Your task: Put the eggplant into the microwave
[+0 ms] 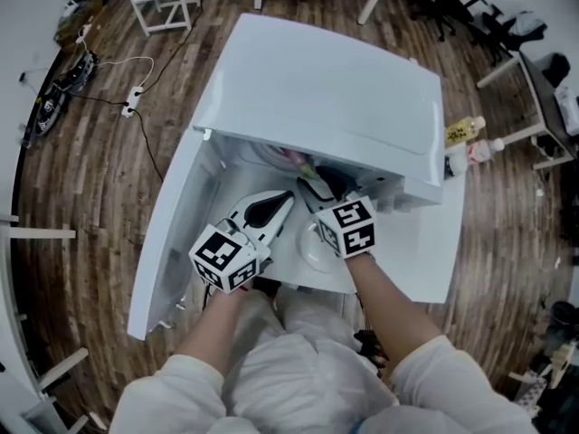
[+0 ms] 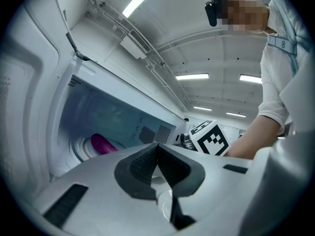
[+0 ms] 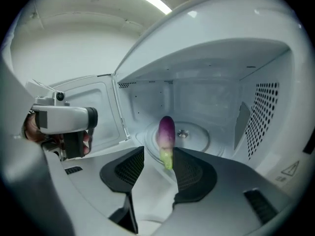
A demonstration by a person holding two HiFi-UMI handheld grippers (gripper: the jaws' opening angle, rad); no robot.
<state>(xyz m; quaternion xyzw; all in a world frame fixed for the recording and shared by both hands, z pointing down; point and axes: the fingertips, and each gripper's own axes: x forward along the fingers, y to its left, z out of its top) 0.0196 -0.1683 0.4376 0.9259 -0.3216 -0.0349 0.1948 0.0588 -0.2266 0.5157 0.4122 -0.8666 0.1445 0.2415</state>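
Observation:
The purple eggplant (image 3: 166, 132) lies on the glass turntable (image 3: 199, 137) inside the white microwave (image 1: 317, 89), its green stem end towards me. My right gripper (image 3: 158, 157) stands open at the oven's mouth; its pads flank the stem end without pressing on it. From above, the right gripper (image 1: 323, 186) reaches under the microwave's top edge. My left gripper (image 2: 157, 149) is shut on nothing, held level just left of the right one, beside the open door (image 1: 172, 233). In the left gripper view the eggplant (image 2: 101, 144) shows as a magenta patch inside the cavity.
The microwave door hangs open to the left. A round white dish (image 1: 317, 247) lies on the white surface in front of the oven. Bottles (image 1: 466, 134) stand at the right. A power strip with cables (image 1: 134, 98) lies on the wooden floor at the left.

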